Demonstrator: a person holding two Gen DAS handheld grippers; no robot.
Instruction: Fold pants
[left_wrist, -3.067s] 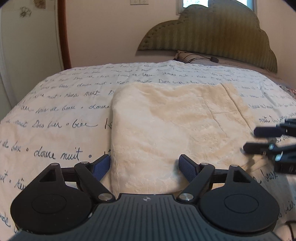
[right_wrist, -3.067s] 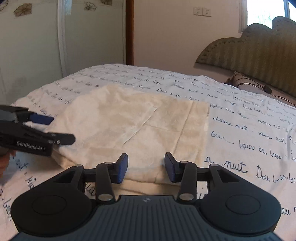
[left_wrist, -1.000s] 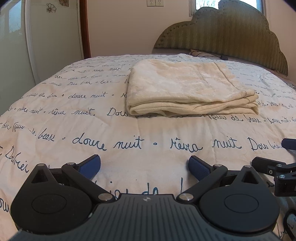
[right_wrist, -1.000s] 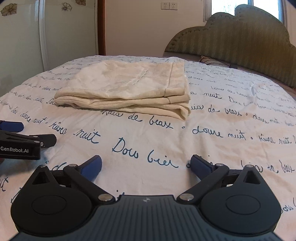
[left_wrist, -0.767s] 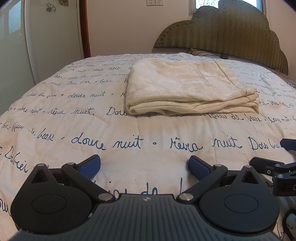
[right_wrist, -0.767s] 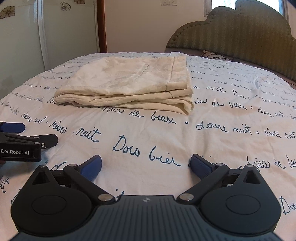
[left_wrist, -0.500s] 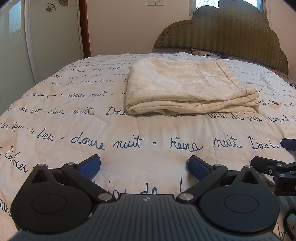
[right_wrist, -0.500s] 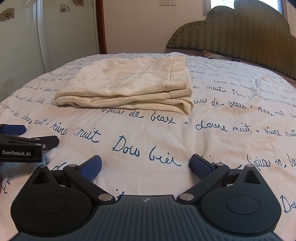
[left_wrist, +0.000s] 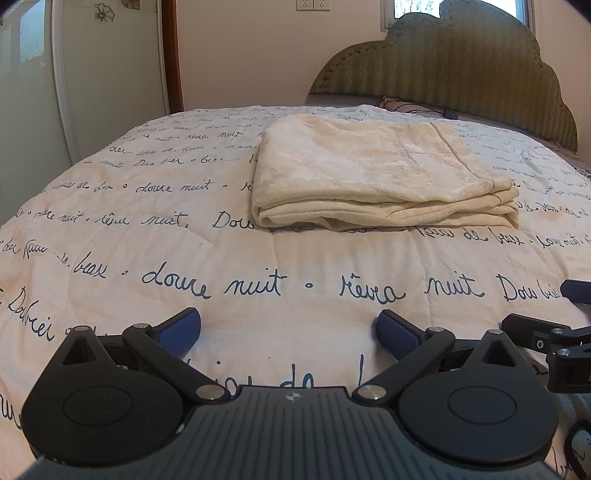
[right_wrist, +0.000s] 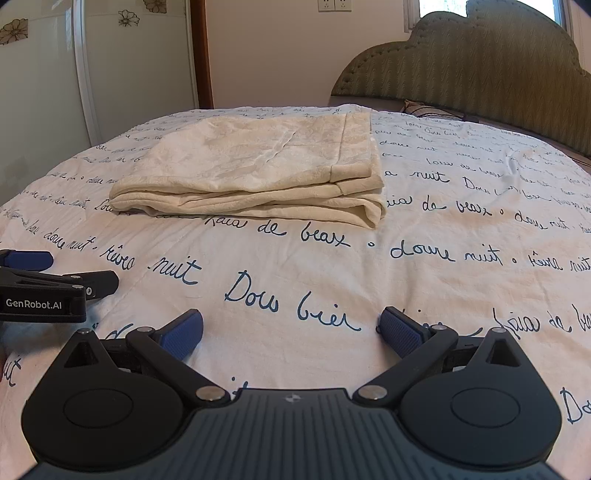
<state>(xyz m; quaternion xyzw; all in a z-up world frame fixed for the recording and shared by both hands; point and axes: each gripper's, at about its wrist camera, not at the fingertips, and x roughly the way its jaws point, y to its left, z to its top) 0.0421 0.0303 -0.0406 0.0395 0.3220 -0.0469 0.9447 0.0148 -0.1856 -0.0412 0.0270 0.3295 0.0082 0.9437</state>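
Observation:
The cream pants (left_wrist: 373, 173) lie folded in a flat rectangular stack on the bed, also seen in the right wrist view (right_wrist: 258, 170). My left gripper (left_wrist: 290, 334) is open and empty, low over the bedspread well short of the stack. My right gripper (right_wrist: 291, 330) is open and empty, also back from the stack. The right gripper's fingers (left_wrist: 535, 332) show at the right edge of the left view. The left gripper's fingers (right_wrist: 55, 280) show at the left edge of the right view.
The white bedspread (left_wrist: 258, 266) carries dark blue script. A green padded headboard (left_wrist: 461, 74) stands behind the bed with a pillow (left_wrist: 402, 105) at its foot. A wardrobe door (right_wrist: 48, 81) and a wooden door frame (left_wrist: 170, 55) are on the left.
About three seconds ago both grippers were at the near edge of the pants; now both are pulled back and wide open. Over the last second nearly nothing moved.

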